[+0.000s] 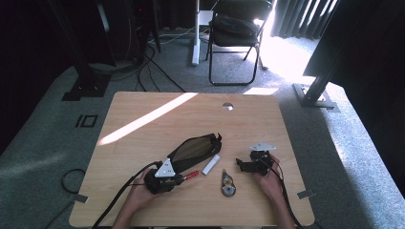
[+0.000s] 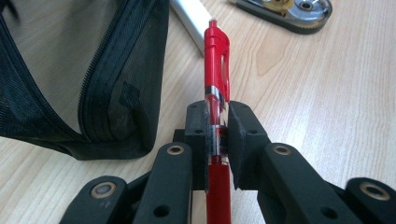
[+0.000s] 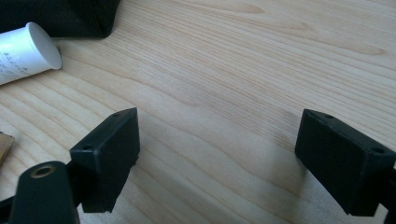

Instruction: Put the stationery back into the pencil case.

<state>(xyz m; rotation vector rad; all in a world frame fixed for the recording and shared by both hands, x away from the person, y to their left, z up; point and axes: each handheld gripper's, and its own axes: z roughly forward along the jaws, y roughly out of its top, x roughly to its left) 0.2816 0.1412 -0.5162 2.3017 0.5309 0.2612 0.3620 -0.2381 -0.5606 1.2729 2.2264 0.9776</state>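
Red pen sits clamped between the pads of the left gripper, barrel gripped around mid-length, capped clip end pointing forward, low over the table. In the high view the same pen pokes out of the left gripper just below the black mesh pencil pouch. Pouch lies flat, zipper open along its edge, right beside the pen tip. Likely step: get the pen into the pouch.

To do it well: swing the tip toward the open zipper mouth, keep the pen shallow so it slides in under the mesh rather than snagging the zipper teeth, and let go only once most of the barrel is inside. The pouch is limp, so the free hand may need to pin or lift one lip.

Right gripper is released, jaws wide apart over bare wood, holding nothing; it rests at the table's right.

White tube lies just right of the pouch; a correction tape dispenser sits nearer the person, between the hands.

Light wooden table with a sunlight stripe across it. Grey carpet, cables, black folding chair beyond, dark curtains.
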